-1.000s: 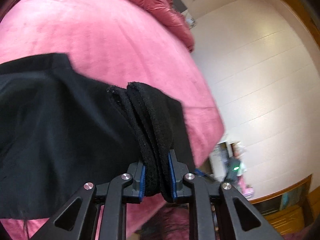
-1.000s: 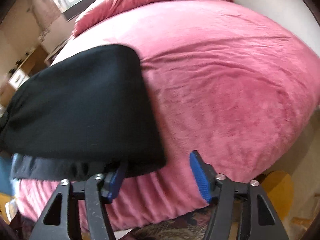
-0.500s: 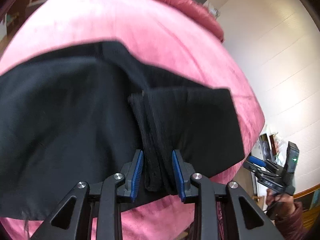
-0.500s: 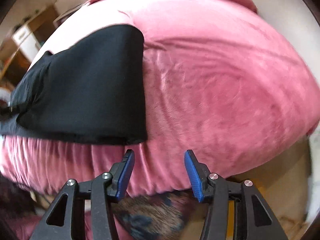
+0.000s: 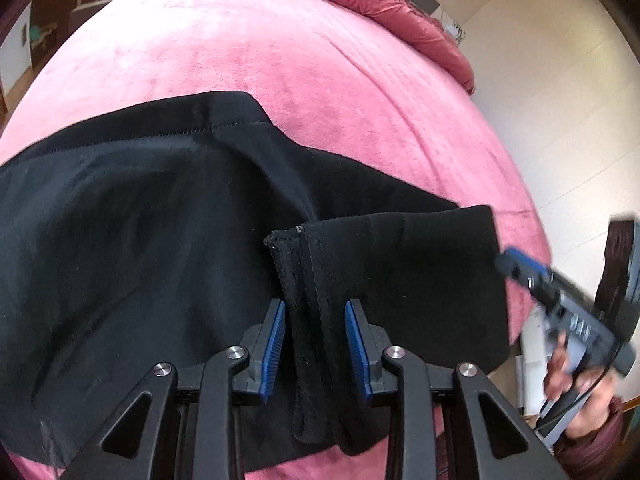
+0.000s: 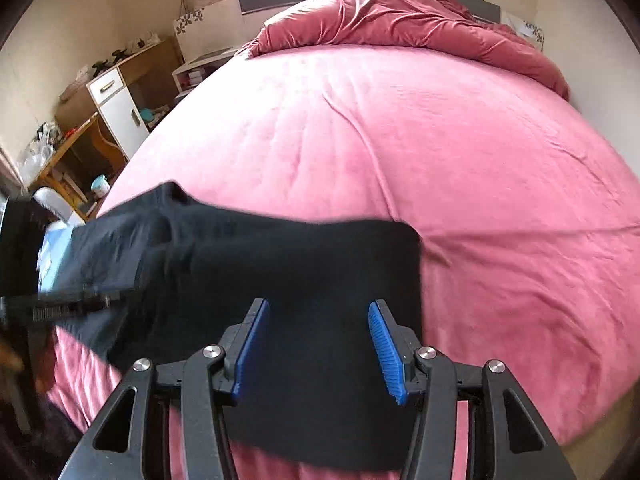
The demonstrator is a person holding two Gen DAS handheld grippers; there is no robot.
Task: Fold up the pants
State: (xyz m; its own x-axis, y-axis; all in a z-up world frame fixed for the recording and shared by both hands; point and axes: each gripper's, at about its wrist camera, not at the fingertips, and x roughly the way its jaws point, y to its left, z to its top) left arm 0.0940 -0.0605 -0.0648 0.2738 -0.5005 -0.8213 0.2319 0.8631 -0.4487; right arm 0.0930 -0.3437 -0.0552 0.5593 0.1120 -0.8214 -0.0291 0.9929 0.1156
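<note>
**foldfan:** Closest in, the left gripper [image 5: 316,354] is being held spread, with the thick seamed band of the pants [image 5: 160,248] lying loose between the blue pads [image 5: 274,350]. No pinching is being done there. The right gripper [image 6: 320,350] is being held wide too, nothing clamped, black cloth lying under and ahead of it.

**laundrybot:** So the pants are being left draped on the pink bed [image 6: 440,168], near its edge. Soft and light, probably floppy, likely to be sagging once lifted. The stitched band is probably being favoured as the grab spot. Beyond the tools, bare bed is being shown, then a bunched duvet [image 6: 400,20].
</note>
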